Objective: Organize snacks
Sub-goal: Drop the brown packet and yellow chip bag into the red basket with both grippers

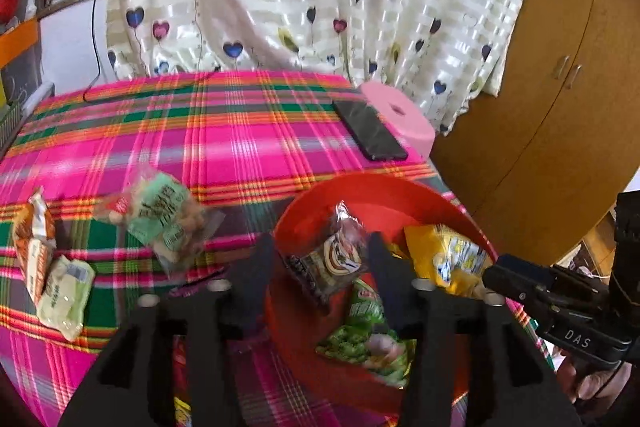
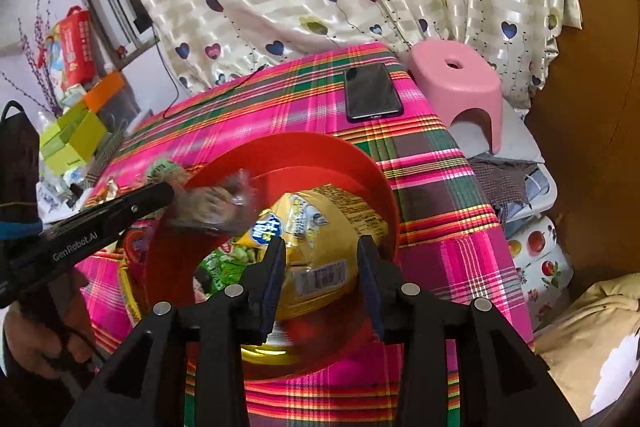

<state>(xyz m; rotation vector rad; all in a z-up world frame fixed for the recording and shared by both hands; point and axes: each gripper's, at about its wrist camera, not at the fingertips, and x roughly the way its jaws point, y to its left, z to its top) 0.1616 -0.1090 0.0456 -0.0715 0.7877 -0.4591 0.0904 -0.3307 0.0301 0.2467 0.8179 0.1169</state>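
The left gripper (image 1: 322, 255) stands with its jaws apart over the red bowl (image 1: 320, 195) — a clear-wrapped brown snack (image 1: 332, 263) sits loose between them, untouched. The right gripper (image 2: 320, 267) has its jaws parted around the yellow snack bag (image 2: 316, 239) in the same bowl; whether the pads press it cannot be told. Farther back on the plaid cloth (image 1: 200, 131) lie a green packet (image 1: 164, 211) and a phone (image 1: 370, 131).

I see the bowl (image 1: 320, 199) at the table's (image 1: 240, 131) near right part, three snack packets (image 1: 332, 259) in it. Left of it lie more packets (image 1: 164, 223). Behind it rests a phone (image 1: 368, 131), the stool (image 2: 456, 83) beyond the table edge.
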